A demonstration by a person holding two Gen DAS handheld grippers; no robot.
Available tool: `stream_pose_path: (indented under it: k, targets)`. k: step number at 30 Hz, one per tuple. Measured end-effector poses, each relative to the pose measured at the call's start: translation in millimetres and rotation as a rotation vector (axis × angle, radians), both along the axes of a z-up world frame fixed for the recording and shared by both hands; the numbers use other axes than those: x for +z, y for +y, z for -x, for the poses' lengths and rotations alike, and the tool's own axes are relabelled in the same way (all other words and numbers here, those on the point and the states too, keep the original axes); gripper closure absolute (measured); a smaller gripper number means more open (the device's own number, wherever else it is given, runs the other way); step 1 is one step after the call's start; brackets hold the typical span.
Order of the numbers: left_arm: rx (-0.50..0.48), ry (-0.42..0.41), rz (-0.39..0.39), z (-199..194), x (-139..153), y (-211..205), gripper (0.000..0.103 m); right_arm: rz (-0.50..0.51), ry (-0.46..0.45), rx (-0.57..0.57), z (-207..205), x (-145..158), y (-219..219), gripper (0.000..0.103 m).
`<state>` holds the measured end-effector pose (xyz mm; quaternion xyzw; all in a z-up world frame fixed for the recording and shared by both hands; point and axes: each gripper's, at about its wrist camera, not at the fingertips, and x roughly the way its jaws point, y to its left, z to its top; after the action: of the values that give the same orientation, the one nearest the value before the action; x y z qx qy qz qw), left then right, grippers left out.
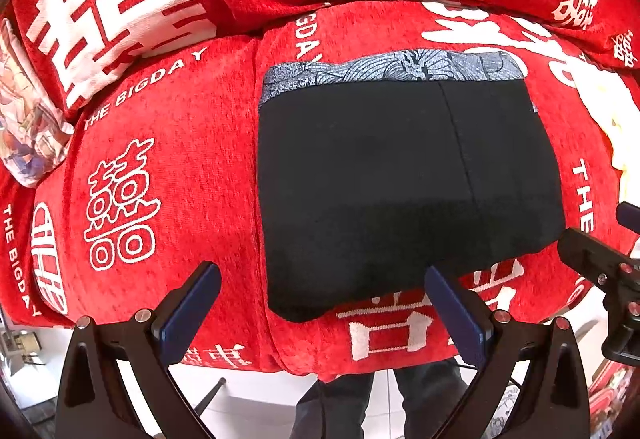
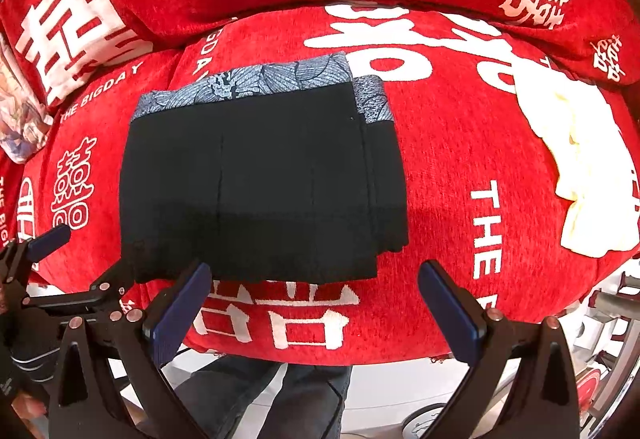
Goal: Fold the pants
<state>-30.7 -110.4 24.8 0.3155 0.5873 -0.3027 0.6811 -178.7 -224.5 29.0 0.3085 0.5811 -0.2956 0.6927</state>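
I see folded black pants (image 2: 260, 183) just ahead of both tongs; left gripper (image 1: 322, 293) and right gripper (image 2: 314, 291) released, holding nothing.

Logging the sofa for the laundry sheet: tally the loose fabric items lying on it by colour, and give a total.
Black with a blue patterned band: 1, the folded pants
Pale yellow: 1, a crumpled cloth
Multicoloured print: 1, a cushion or cloth at the left edge, only partly in view
Total: 3, all lying on the red sofa cover
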Motion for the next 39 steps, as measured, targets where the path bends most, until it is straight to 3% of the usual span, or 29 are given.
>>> stream_pose_path:
  k: [39]
  targets:
    - [0.007, -0.005, -0.019, 1.2, -10.4, -9.1, 0.001, -0.018, 0.018, 0.037, -6.5, -12.3, -9.7, 0.0]
